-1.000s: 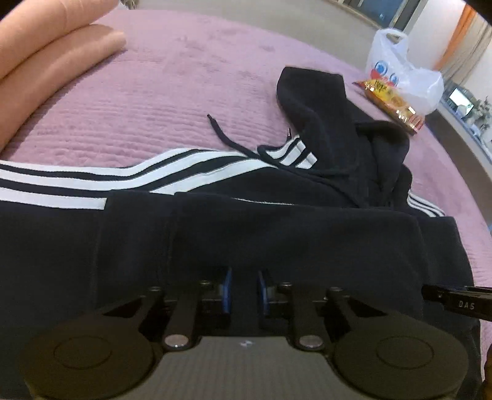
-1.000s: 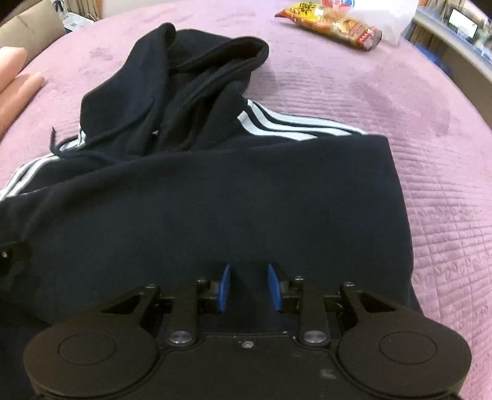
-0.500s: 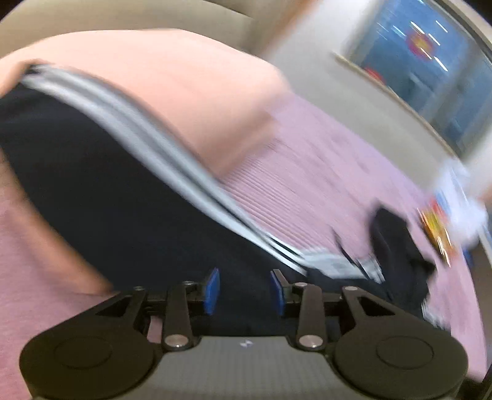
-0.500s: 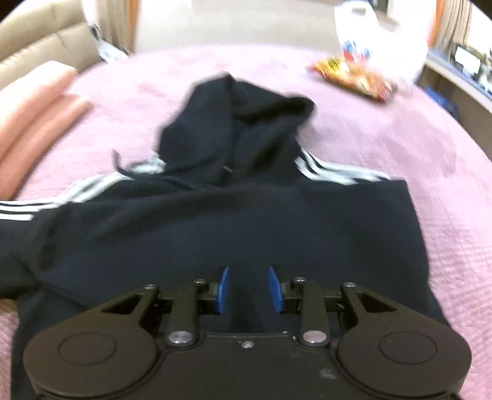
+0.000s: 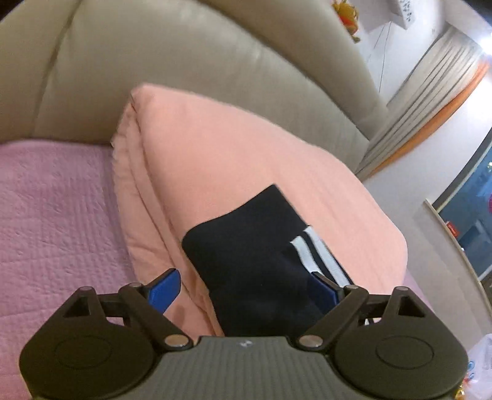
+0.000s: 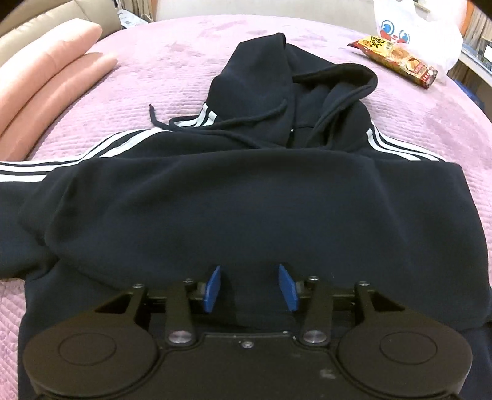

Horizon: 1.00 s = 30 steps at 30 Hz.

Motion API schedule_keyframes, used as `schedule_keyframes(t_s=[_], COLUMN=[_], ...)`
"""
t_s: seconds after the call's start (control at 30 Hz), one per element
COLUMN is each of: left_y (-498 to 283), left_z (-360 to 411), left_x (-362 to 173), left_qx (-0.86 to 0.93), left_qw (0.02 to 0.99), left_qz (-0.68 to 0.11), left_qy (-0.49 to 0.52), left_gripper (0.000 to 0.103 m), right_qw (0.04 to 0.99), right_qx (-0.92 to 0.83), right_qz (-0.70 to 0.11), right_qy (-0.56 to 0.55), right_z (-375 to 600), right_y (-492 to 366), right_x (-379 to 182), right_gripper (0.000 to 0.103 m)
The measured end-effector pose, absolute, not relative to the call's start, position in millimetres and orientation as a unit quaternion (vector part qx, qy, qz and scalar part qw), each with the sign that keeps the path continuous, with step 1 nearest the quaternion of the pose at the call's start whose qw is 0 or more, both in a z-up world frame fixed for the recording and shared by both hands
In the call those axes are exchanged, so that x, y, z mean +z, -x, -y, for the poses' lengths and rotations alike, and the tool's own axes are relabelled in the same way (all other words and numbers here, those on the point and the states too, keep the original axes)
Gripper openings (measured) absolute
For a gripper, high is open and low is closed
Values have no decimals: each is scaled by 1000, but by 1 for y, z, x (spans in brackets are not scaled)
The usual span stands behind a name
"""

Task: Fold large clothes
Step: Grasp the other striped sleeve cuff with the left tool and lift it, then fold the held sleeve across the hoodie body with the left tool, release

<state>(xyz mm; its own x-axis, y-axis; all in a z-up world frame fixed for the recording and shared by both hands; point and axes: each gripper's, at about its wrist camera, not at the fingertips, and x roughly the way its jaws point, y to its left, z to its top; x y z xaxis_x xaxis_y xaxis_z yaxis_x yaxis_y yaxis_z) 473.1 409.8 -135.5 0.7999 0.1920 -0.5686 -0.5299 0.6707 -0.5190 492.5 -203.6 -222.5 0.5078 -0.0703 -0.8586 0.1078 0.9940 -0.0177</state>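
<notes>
A black hoodie [image 6: 246, 200] with white stripes lies spread on the pink bedspread [image 6: 153, 61], its hood [image 6: 276, 77] crumpled at the far end. In the left wrist view the hoodie's sleeve end [image 5: 246, 261] rests on a pink pillow [image 5: 230, 154]. My left gripper [image 5: 246, 289] is over it with its jaws opening wide. The sleeve lies between the pads, which do not press it. My right gripper [image 6: 249, 289] sits low over the hoodie's near hem with its jaws opening. A ridge of black fabric stands between the blue pads, loose.
A beige padded headboard [image 5: 153, 61] rises behind the pillow. At the far right of the bed lie a snack packet [image 6: 396, 61] and a white plastic bag [image 6: 415, 27]. The pink pillow [image 6: 46, 77] runs along the left side in the right wrist view.
My left gripper left the hoodie's body, swung out along the striped sleeve to its end on the pillow, and spread its jaws wide. The right gripper's jaws widened around the hem fabric.
</notes>
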Motion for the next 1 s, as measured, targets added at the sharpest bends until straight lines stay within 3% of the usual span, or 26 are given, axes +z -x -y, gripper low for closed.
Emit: schedule_keyframes(t_s=[0.1, 0.2, 0.27, 0.37, 0.5, 0.63, 1.0], left_y=[-492, -489, -481, -469, -453, -453, -494], left_z=[-411, -412, -406, -387, -334, -254, 17], left_x=[-147, -142, -137, -122, -84, -67, -122], left_qx=[198, 196, 210, 209, 160, 59, -234], left_qw=[880, 891, 898, 910, 944, 963, 911], left_qz=[-243, -230, -220, -198, -171, -183, -285], left_qy=[357, 340, 318, 297, 234, 188, 185], left_gripper=[87, 64, 37, 18, 17, 18, 18], right_qw=[868, 869, 869, 870, 875, 881, 880], right_qx=[-48, -46, -45, -40, -36, -39, -70], right_qz=[-494, -493, -492, -491, -481, -466, -456], right_qy=[-2, 9, 5, -3, -36, -71, -114], right_z=[196, 192, 194, 198, 208, 227, 318], right_y=[-492, -492, -492, -490, -482, -466, -417], right_x=[-223, -224, -224, -223, -209, -191, -159], right_gripper=[66, 66, 66, 66, 60, 60, 60])
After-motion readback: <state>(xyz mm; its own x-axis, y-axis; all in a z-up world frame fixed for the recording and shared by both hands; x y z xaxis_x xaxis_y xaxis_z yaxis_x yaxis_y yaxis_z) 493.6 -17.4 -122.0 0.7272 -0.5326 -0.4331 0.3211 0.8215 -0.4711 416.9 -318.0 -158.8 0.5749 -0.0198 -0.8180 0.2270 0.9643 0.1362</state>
